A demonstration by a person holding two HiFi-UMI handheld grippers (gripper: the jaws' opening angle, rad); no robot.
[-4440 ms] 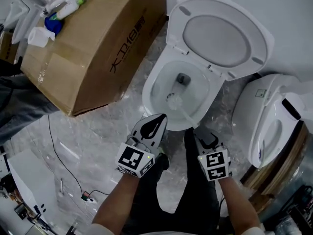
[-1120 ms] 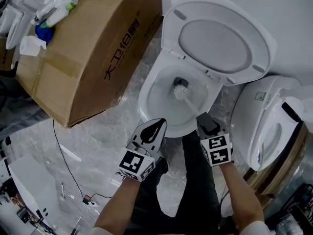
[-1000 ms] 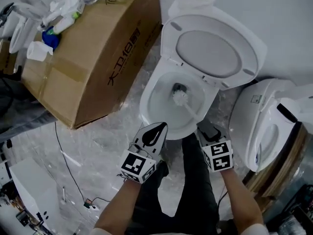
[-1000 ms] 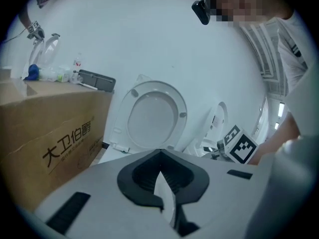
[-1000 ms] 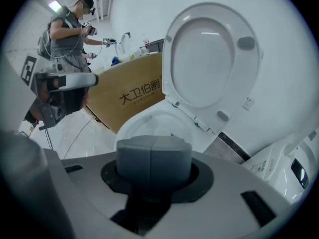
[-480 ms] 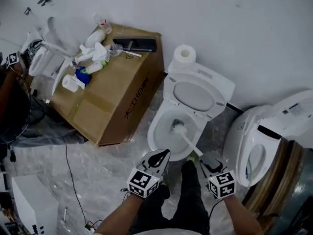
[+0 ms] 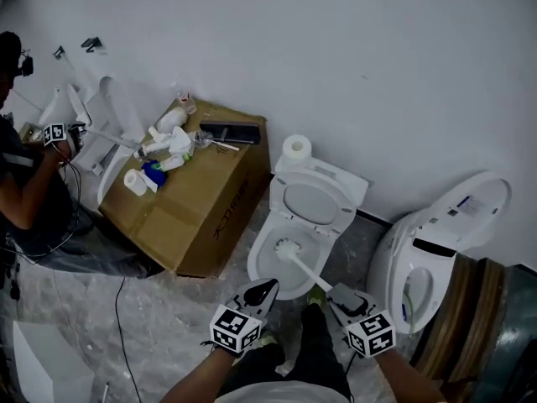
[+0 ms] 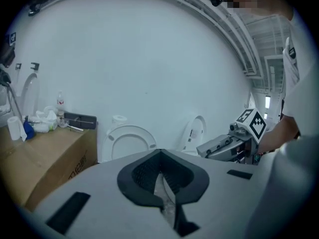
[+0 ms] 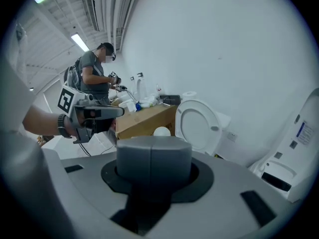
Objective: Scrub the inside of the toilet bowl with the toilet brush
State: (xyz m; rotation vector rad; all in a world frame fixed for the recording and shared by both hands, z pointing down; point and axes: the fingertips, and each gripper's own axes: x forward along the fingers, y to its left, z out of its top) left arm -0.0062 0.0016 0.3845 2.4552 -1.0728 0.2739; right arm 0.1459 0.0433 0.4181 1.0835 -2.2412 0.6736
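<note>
The white toilet stands against the wall with its lid raised. The toilet brush has its white head down in the bowl, and its handle slants toward me. My right gripper is shut on the end of that handle, at the bowl's near right rim. In the right gripper view the brush head shows just over the jaws, beside the lid. My left gripper hangs shut and empty at the bowl's near left rim. Its closed tips point toward the lid.
A big cardboard box left of the toilet carries bottles and clutter. A toilet roll sits on the tank. A second toilet stands at the right, beside a wooden frame. A person works at the far left.
The brush head moved from the bowl's front left to its back by the drain. The head view has pulled up and back, showing the wall and more of the room.
</note>
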